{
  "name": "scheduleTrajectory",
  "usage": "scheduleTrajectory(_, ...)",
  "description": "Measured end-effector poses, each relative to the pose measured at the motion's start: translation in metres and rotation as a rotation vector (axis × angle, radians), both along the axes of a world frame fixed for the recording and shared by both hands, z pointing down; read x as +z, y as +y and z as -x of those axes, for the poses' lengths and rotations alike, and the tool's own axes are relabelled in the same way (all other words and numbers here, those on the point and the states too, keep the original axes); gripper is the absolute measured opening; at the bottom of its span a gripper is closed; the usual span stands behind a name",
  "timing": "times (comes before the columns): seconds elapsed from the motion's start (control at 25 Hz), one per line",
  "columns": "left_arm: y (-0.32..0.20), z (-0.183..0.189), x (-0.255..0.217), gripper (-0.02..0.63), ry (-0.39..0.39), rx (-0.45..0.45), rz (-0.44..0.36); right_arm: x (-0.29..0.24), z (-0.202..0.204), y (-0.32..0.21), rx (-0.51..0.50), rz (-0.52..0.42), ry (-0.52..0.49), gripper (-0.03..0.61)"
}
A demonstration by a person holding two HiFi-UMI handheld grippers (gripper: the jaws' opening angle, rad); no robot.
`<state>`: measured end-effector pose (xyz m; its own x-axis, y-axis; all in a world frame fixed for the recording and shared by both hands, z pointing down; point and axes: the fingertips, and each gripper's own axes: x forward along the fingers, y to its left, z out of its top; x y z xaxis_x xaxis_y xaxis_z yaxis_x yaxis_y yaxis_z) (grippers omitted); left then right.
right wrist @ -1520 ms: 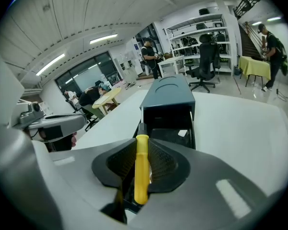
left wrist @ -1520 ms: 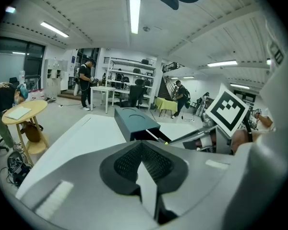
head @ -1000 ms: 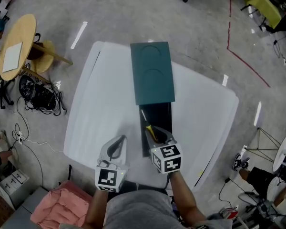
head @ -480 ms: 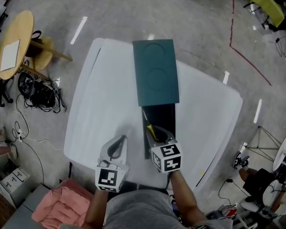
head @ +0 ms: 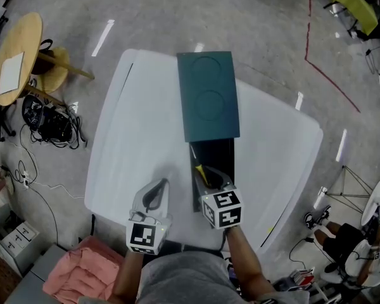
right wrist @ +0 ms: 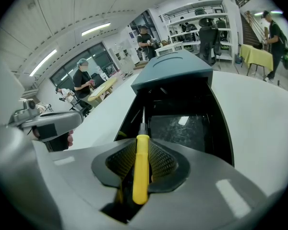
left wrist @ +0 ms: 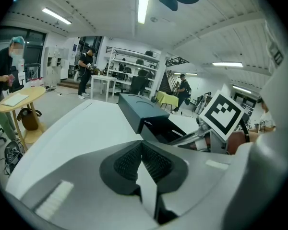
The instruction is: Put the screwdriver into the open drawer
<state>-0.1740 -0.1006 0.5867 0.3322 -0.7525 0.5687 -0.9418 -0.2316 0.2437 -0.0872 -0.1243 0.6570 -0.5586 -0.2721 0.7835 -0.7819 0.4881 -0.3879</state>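
Observation:
A screwdriver [right wrist: 140, 169] with a yellow handle and a thin metal shaft lies between the pads of my right gripper [right wrist: 140, 145]. Those jaws are opening, though the pads still touch the handle. The shaft points down into the open black drawer [right wrist: 182, 123] of a dark teal cabinet [head: 207, 94]. In the head view my right gripper [head: 210, 181] hovers over the drawer's near end [head: 216, 154], with the screwdriver [head: 201, 175] at its tip. My left gripper [head: 155, 195] rests to the left over the white table [head: 139, 138]. Its pads [left wrist: 129, 161] meet on nothing.
The cabinet stands in the middle of the table, reaching its far edge. A round wooden table [head: 16, 62], a tangle of cables [head: 50, 128] and a pink cloth [head: 82, 274] are on the floor to the left. People stand far off by shelves.

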Motion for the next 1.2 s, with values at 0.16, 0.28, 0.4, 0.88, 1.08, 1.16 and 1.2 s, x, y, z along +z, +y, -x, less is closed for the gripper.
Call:
scheduleTrajectory(0.16, 0.003, -0.001, 0.001, 0.011, -0.001, 0.002, 0.001, 0.001, 0.0, 0.002, -0.001, -0.004, 0.005, 0.084)
scheduleTrajectory(0.28, 0.003, -0.002, -0.001, 0.011, 0.0, 0.006, -0.006, 0.0, 0.0, 0.001, 0.007, -0.005, 0.005, 0.084)
scheduleTrajectory(0.4, 0.004, 0.0, -0.003, 0.011, -0.001, 0.006, -0.009, -0.005, 0.003, 0.0, 0.012, -0.014, -0.009, 0.094)
scheduleTrajectory(0.88, 0.014, 0.0, -0.025, 0.011, -0.01, 0.017, -0.061, -0.028, 0.0, 0.007, 0.031, -0.066, -0.012, 0.15)
scheduleTrajectory(1.08, 0.02, 0.001, -0.037, 0.011, -0.018, 0.029, -0.092, -0.042, -0.003, 0.011, 0.032, -0.106, -0.01, 0.147)
scheduleTrajectory(1.16, 0.022, 0.0, -0.044, 0.011, -0.021, 0.034, -0.109, -0.051, -0.007, 0.011, 0.036, -0.132, -0.006, 0.14)
scheduleTrajectory(1.2, 0.022, 0.0, -0.049, 0.011, -0.022, 0.036, -0.118, -0.056, -0.009, 0.011, 0.04, -0.145, -0.005, 0.138)
